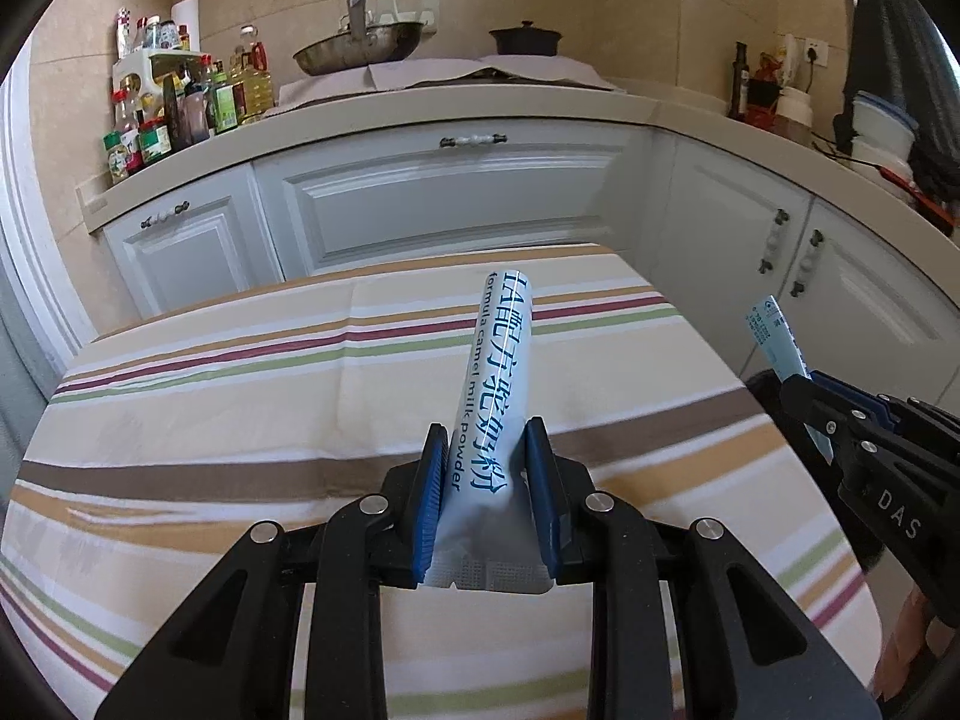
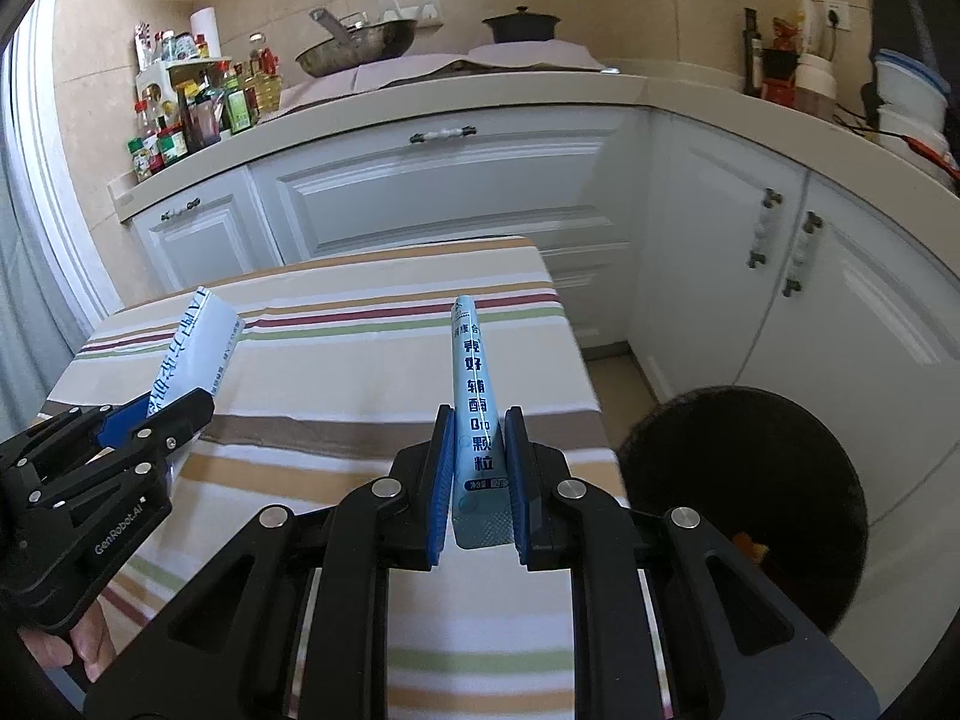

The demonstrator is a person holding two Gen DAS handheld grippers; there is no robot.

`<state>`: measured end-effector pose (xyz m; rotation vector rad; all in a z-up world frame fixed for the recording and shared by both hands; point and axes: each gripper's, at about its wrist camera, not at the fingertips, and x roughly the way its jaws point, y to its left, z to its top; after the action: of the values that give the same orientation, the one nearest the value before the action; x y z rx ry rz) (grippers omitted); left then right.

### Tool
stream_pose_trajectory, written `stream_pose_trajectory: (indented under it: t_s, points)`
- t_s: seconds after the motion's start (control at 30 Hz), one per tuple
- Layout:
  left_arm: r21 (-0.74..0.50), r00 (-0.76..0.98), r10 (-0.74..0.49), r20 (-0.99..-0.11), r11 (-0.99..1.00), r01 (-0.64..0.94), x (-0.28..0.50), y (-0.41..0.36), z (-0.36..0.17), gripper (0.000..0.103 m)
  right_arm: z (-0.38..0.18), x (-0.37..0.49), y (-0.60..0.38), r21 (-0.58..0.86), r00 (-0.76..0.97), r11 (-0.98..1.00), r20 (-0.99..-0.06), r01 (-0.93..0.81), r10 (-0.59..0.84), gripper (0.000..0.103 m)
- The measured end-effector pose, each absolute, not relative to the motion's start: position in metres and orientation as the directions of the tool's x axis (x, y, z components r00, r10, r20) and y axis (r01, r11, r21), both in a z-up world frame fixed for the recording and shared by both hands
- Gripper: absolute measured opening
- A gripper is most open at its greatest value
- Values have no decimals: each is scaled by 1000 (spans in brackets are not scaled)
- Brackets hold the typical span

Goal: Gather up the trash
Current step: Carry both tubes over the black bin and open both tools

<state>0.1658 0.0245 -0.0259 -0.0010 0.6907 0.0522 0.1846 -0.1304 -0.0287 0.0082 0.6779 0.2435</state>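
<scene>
My left gripper [image 1: 487,450] is shut on a white camel milk powder sachet [image 1: 495,372] that sticks forward above the striped tablecloth [image 1: 240,396]. My right gripper [image 2: 478,438] is shut on a narrow light-blue sachet [image 2: 473,378], also held above the cloth. The right gripper with its sachet [image 1: 780,342] also shows at the right edge of the left wrist view. The left gripper with the white sachet [image 2: 192,348] shows at the left of the right wrist view. A black round bin [image 2: 750,498] stands on the floor right of the table, with something orange inside.
White kitchen cabinets [image 1: 456,198] and a counter run behind the table. Bottles and jars [image 1: 174,102] crowd the counter's left end, a wok [image 1: 360,45] and a black pot [image 1: 525,39] sit behind, containers [image 1: 882,126] at the right.
</scene>
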Motion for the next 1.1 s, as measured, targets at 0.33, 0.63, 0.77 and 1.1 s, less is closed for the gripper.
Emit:
stream_pose_trajectory:
  t_s: [0.33, 0.63, 0.77, 1.1]
  points:
    - [19, 803, -19, -596, 999, 38, 140, -14, -11, 27, -19, 149, -179, 70, 800, 991, -586, -110, 131, 16]
    - [18, 812, -97, -576, 991, 131, 136, -56, -7, 27, -16, 134, -230, 53, 823, 998, -567, 18, 15, 16]
    - [18, 812, -131, -568, 985, 171, 140, -76, -6, 27, -16, 131, -249, 53, 828, 997, -561, 62, -22, 16]
    - [15, 821, -206, -533, 967, 253, 145, -119, 2, 27, -12, 128, -288, 50, 840, 989, -535, 139, -91, 16]
